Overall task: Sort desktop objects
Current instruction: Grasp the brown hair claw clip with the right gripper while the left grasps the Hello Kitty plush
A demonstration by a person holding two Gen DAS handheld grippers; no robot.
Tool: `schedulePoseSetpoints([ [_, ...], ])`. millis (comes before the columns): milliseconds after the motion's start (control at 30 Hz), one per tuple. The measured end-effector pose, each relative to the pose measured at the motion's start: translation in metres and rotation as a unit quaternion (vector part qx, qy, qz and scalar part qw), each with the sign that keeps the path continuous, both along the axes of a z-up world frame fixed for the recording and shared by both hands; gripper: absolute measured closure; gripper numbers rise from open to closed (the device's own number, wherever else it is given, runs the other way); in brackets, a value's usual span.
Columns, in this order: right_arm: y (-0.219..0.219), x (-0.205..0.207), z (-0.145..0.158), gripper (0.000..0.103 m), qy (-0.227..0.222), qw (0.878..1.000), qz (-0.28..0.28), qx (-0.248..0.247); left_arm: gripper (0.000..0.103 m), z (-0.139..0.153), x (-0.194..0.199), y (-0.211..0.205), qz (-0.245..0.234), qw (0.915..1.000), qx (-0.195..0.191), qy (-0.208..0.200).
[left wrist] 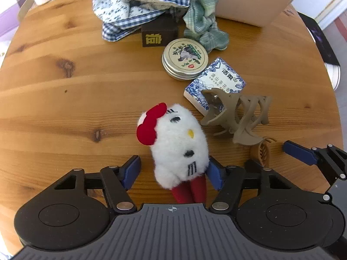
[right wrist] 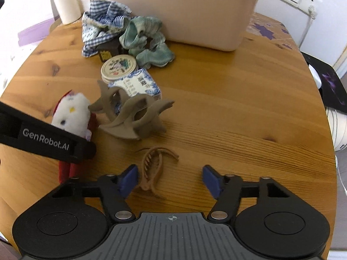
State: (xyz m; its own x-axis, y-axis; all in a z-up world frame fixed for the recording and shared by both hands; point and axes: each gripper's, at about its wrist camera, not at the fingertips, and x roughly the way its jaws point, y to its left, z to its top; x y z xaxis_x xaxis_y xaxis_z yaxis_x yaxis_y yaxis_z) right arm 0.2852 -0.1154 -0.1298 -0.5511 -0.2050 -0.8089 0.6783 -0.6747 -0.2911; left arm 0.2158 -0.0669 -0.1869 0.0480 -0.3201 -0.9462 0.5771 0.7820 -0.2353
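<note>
Your left gripper (left wrist: 172, 172) straddles plush (left wrist: 177, 145) at 6 o'clock on table (left wrist: 65, 86); right pad touches, left pad clear, no grip yet. Your right gripper (right wrist: 170, 178) open around small clip (right wrist: 151, 169), pads clear. Large clip (right wrist: 132, 117) at 11 o'clock of it; bin (right wrist: 184, 15) at 12.

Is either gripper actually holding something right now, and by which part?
Nothing is gripped yet. The left gripper straddles the plush toy at its lower body; the right gripper straddles the small hair clip, with clear gaps.
</note>
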Motion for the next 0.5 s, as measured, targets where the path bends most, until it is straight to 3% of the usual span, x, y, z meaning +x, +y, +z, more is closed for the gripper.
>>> schedulePoseSetpoints([
  [67,0.0,0.001,0.0,0.043,0.004,1.0,0.01,0.0,0.043,0.0,0.0,0.001,-0.002,1.0,0.0,-0.005],
  [100,0.001,0.002,0.0,0.048,0.005,1.0,0.013,0.0,0.046,0.001,0.001,0.001,0.087,0.9961,-0.016,-0.007],
  [233,0.001,0.002,0.002,0.06,0.008,1.0,0.022,-0.002,0.058,0.001,0.002,0.005,0.091,0.9957,-0.016,-0.01],
  [500,-0.001,0.006,0.002,0.082,0.016,0.999,0.034,-0.003,0.064,0.001,0.001,0.012,0.085,0.9962,-0.021,-0.004],
])
